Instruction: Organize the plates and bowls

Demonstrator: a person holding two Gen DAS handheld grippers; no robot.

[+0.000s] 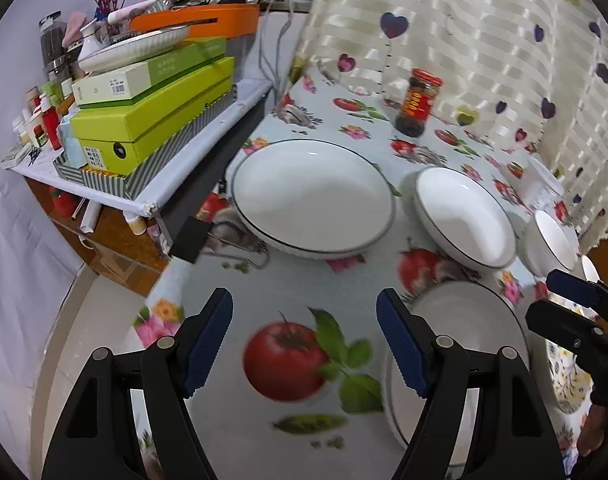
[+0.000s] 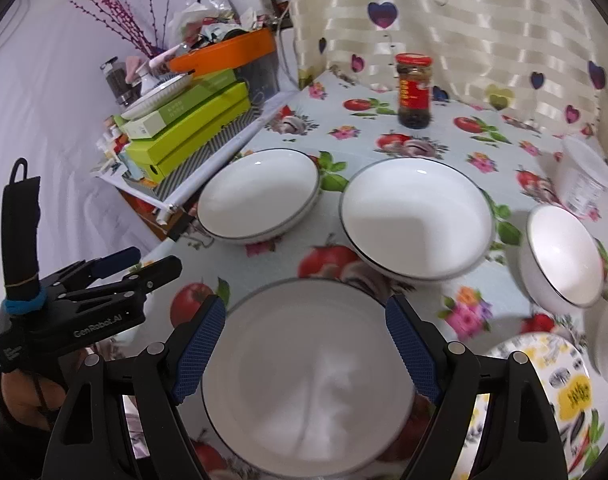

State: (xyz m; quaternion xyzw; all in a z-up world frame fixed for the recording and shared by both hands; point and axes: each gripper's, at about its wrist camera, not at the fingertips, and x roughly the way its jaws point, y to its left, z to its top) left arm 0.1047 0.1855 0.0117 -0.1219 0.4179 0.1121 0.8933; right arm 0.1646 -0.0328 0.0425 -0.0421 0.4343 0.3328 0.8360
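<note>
The left gripper [image 1: 304, 344], black with blue ribbed pads, was spread wide and held nothing; between its fingers lay only the fruit-and-flower printed tablecloth [image 1: 288, 280], a red tomato motif directly below. The right gripper [image 2: 305, 348] was likewise spread wide, its pads flanking a white round plate with a thin dark rim [image 2: 307, 380] that lay flat on the cloth beneath it; whether the pads touched the rim could not be told, and nothing was clamped. In the right wrist view the left gripper's body carried the lettering "GenRobot.AI". Beyond the plate stood a white shallow bowl with a dark rim line [image 2: 260, 196] on the left and a similar white shallow bowl [image 2: 415, 216] just to its right, apart from each other. A smaller, deeper white bowl [image 2: 559, 256] sat further right, and a plate with a yellow and black printed pattern [image 2: 559, 392] lay near the right fingers. A dark glass jar with a red lid and red label [image 2: 413, 92] stood upright at the back, near the cream curtain with purple hearts [image 2: 463, 20]; its label writing was unreadable. Green cardboard boxes [image 1: 152, 120] were stacked on a side shelf to the left.
</note>
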